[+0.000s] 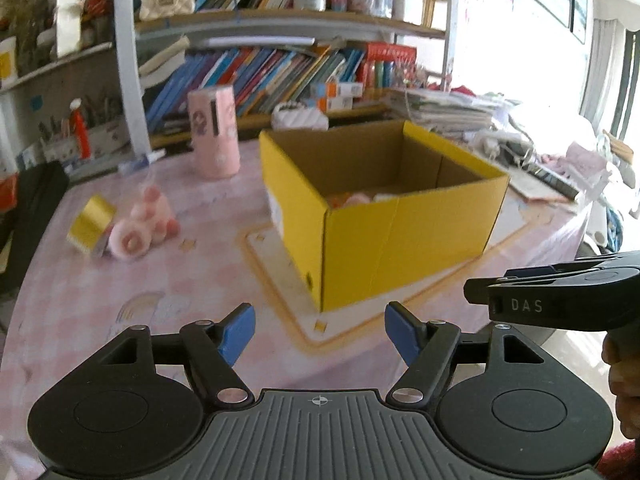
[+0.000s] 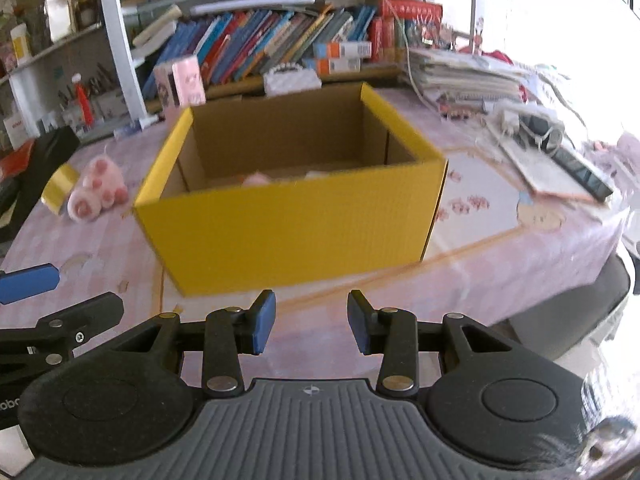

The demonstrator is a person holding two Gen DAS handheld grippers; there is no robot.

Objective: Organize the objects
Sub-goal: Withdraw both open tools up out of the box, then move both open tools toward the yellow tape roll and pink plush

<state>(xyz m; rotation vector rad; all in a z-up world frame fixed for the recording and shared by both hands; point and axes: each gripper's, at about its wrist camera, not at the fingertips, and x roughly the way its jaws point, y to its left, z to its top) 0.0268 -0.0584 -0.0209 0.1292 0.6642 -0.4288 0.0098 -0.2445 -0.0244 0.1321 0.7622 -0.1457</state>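
The small pink plush toy with round darker-pink feet [image 1: 140,222] lies on the pink checked tablecloth [image 1: 168,280] at the far left of the table, touching or just beside a shiny gold roll of tape [image 1: 90,222] on its left, and well apart from the open yellow cardboard box [image 1: 384,236] that stands to its right in the middle of the table. From the left gripper [image 1: 320,330] the toy lies ahead and to the left; its body seems to run near-left to far-right, though blur makes the axis hard to read. The left gripper is the nearer one, and my judgement is that the pick falls to it, followed by a carry rightward over the box's left wall. Both tools are empty with jaws spread wide: the left one's blue pads [image 1: 238,332] stand clearly apart, and the right gripper [image 2: 311,326] hovers centred before the box's near wall. The right wrist view looks deeper into the box, showing something pale pink [image 2: 256,179] already on its floor (the left view catches only a sliver of it over the rim). The left view alone shows the tall pink cylindrical container [image 1: 214,136] standing whole behind the toy, near the bookshelf [image 1: 280,76].
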